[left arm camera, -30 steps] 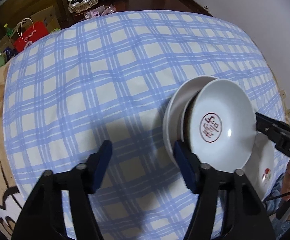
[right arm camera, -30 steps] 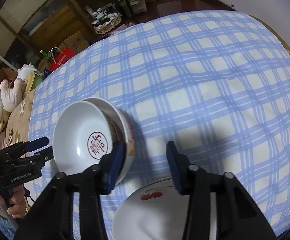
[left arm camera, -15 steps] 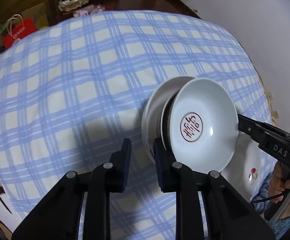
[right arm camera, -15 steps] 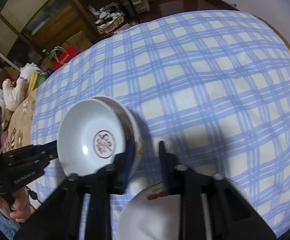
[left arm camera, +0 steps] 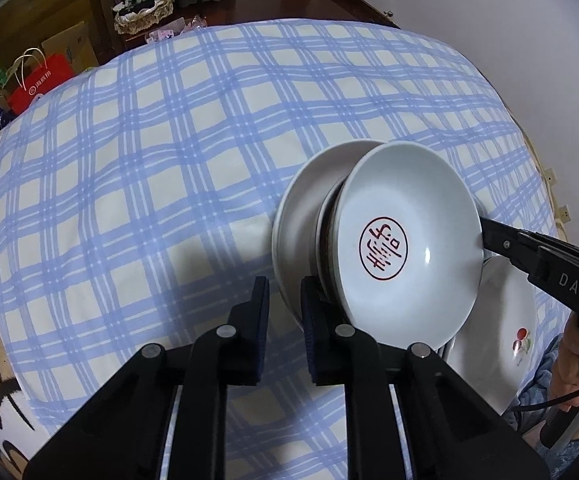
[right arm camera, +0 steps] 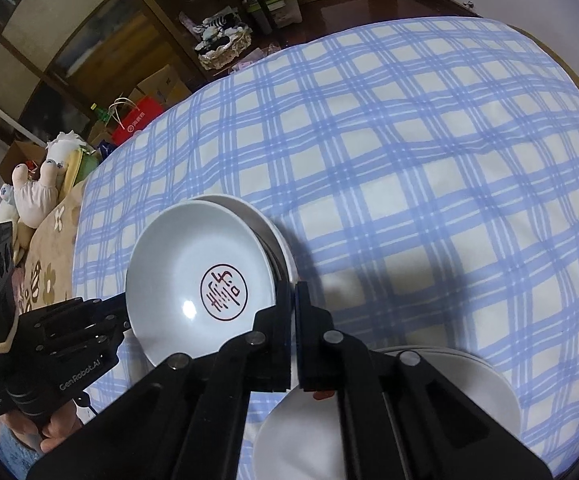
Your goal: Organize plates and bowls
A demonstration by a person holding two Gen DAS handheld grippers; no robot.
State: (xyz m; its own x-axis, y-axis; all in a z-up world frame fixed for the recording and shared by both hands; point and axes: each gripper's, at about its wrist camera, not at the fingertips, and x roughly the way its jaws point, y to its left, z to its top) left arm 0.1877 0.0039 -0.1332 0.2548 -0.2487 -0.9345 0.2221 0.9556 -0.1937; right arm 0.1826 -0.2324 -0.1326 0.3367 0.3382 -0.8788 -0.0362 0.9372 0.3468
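My left gripper (left arm camera: 284,312) pinches the lower white bowl's (left arm camera: 301,216) rim; my right gripper (right arm camera: 292,316) clamps the red-stamped bowl (right arm camera: 199,276) nested in it, above the blue-checked tablecloth (left arm camera: 149,160), beside a white plate (left arm camera: 501,320).

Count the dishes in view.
4 visible: the red-seal bowl tops a stack, a dark-sided bowl sits under it, a larger white bowl is lowest, and a fruit-motif plate lies beside them. More may hide underneath.

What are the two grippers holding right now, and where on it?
Both hold the stacked bowls by the rim: the left gripper at its near edge, the right gripper at the opposite edge.
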